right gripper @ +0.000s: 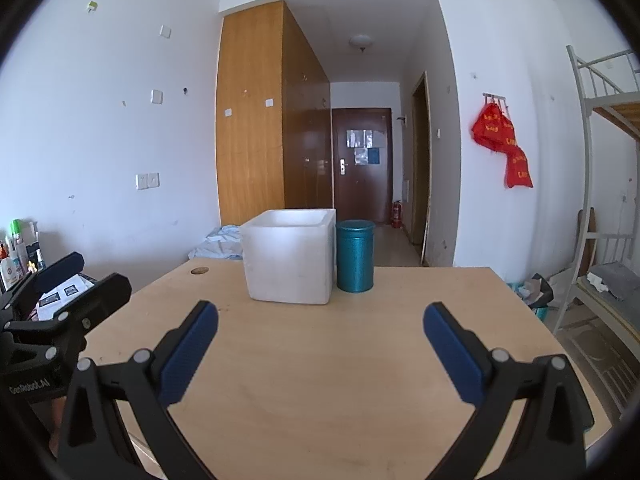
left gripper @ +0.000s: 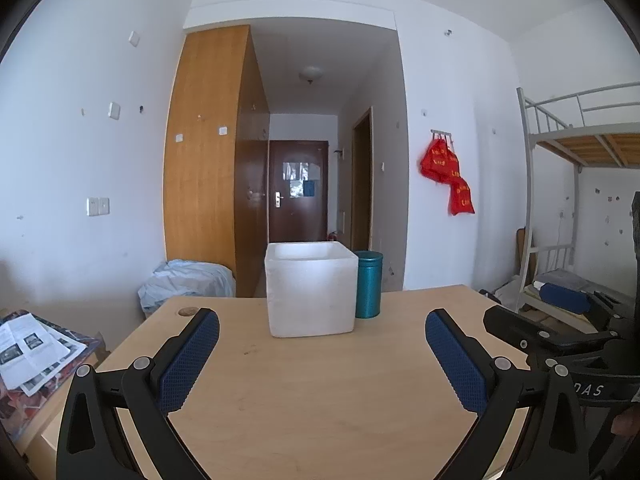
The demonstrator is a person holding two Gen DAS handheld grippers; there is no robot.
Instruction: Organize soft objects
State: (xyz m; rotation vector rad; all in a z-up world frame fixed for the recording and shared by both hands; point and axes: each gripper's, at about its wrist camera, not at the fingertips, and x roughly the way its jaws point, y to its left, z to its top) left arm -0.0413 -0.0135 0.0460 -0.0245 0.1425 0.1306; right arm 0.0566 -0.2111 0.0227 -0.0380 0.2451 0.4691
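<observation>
White foam box [left gripper: 311,290], open-topped, stands near the far edge of the table [left gripper: 320,392]; interior contents not visible from either wrist view. Teal cylindrical canister [left gripper: 368,284] stands upright just beside the box on its right side, touching or nearly so; cannot tell which. Left gripper [left gripper: 322,344] hovers over the near part of the table, fingers [left gripper: 188,364] spread wide apart, nothing between them. Right gripper [right gripper: 320,340] sits alongside it, fingers [right gripper: 188,354] likewise wide apart and empty. Both point toward the box. Beyond the table: wooden wardrobe [left gripper: 208,160], dark door [left gripper: 298,192], red bags [left gripper: 446,174] hanging on wall, bunk bed [left gripper: 580,152] at right.
</observation>
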